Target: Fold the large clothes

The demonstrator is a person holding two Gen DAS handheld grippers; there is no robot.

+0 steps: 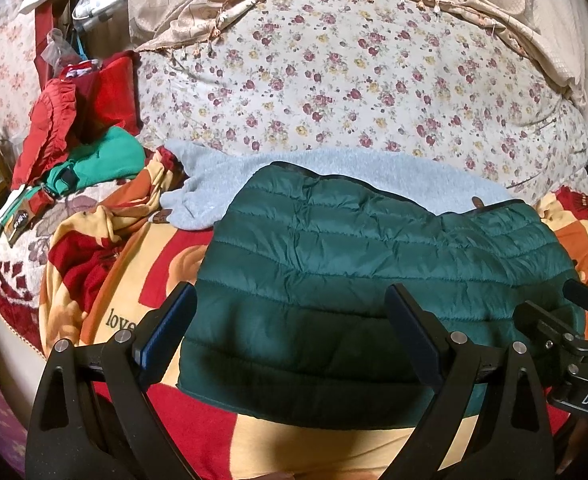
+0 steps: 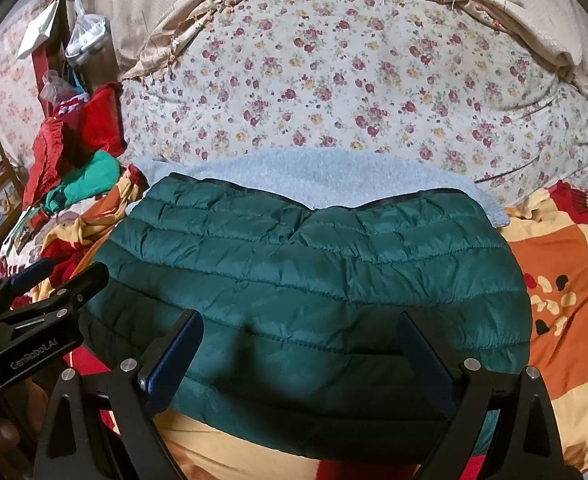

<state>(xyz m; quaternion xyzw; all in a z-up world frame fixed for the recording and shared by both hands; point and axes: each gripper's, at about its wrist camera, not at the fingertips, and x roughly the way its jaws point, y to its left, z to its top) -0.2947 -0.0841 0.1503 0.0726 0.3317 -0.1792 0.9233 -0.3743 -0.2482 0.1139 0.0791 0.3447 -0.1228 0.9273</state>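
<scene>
The green quilted jacket [image 1: 373, 264] lies folded flat on the bed's blanket [image 2: 565, 264], partly over a grey fleece [image 1: 333, 172]; the left gripper [image 1: 290, 332] and right gripper [image 2: 301, 356] hover wide apart, empty, probably judging the fold finished.

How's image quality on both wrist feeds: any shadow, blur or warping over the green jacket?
Left wrist view: the dark green quilted puffer jacket is sharp; the open left gripper shades its near hem; fisheye bows the floral quilt. Right wrist view: same jacket sharp, near edge shadowed under the open right gripper; corners vignette black.
</scene>
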